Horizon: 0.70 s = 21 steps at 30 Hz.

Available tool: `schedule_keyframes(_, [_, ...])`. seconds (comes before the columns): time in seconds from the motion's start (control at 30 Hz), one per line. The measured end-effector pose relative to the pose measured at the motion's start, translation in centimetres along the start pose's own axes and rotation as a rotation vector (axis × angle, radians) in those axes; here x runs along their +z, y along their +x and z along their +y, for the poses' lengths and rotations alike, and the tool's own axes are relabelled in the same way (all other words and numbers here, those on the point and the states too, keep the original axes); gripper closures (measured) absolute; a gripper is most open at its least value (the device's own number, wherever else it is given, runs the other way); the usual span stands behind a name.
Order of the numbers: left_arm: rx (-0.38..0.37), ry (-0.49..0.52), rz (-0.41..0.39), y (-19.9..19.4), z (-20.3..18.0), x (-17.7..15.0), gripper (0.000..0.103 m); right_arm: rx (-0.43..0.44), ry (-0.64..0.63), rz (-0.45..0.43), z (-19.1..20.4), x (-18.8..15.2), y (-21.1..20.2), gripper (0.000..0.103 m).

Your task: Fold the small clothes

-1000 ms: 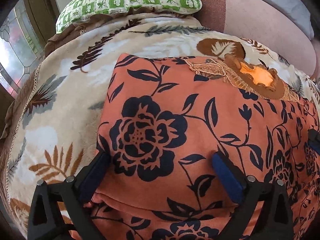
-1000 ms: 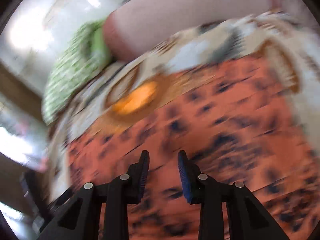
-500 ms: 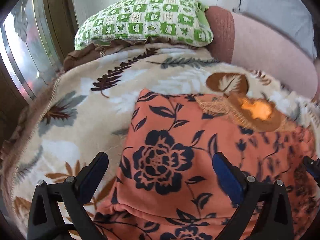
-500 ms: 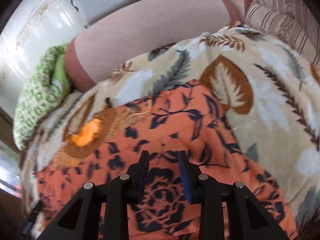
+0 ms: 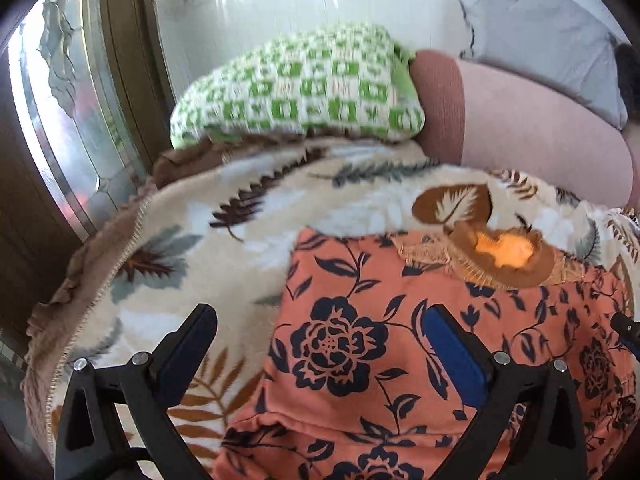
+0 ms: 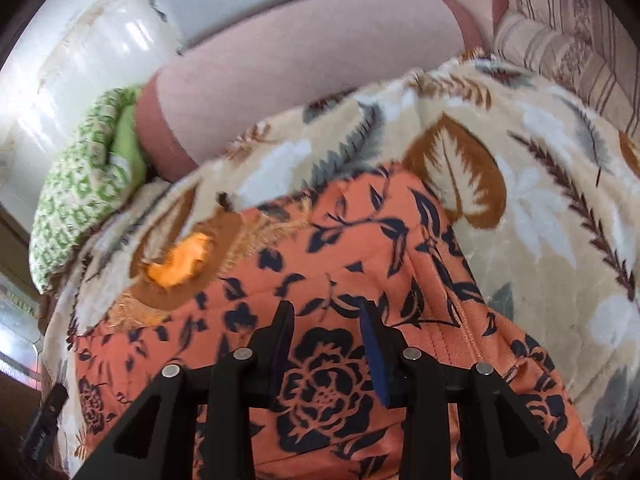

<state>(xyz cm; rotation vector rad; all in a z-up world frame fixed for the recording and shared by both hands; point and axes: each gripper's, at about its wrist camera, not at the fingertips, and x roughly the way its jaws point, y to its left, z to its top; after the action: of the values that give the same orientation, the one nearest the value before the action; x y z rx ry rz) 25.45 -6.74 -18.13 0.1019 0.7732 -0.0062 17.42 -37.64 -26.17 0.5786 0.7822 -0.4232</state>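
Garment lies flat on blanket. Left gripper is spread wide; right gripper is parted, empty. Only the right view shows the striped cushion.

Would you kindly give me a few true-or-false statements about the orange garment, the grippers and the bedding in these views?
1. The orange floral garment lies on a leaf-print blanket. True.
2. The left gripper is clamped shut on the garment. False: its jaws stand wide open, holding nothing.
3. A green checked pillow lies beyond the blanket. True.
4. The right gripper hovers over bare blanket. False: it is over the garment, jaws apart, gripping nothing.
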Motion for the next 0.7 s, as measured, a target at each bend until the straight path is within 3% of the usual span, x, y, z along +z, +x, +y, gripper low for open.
schedule_keyframes(0.3, [-0.033,-0.001,-0.068,-6.9,0.8,-0.4,0.000,0.094,-0.086,-0.106,2.3,-0.2,-7.0,0.063])
schedule_keyframes(0.33, [-0.038,-0.008,-0.075,-7.7,1.0,-0.5,0.000,0.095,-0.108,-0.120,2.4,-0.1,-8.3,0.049])
schedule_keyframes(0.4, [-0.045,-0.017,-0.086,-9.4,1.1,-0.6,0.000,0.096,-0.131,-0.150,2.3,0.1,-10.2,0.041])
schedule_keyframes(0.7, [-0.035,0.022,-0.135,-15.9,1.2,-0.7,0.000,0.086,-0.155,-0.275,-1.1,1.1,-20.5,0.041])
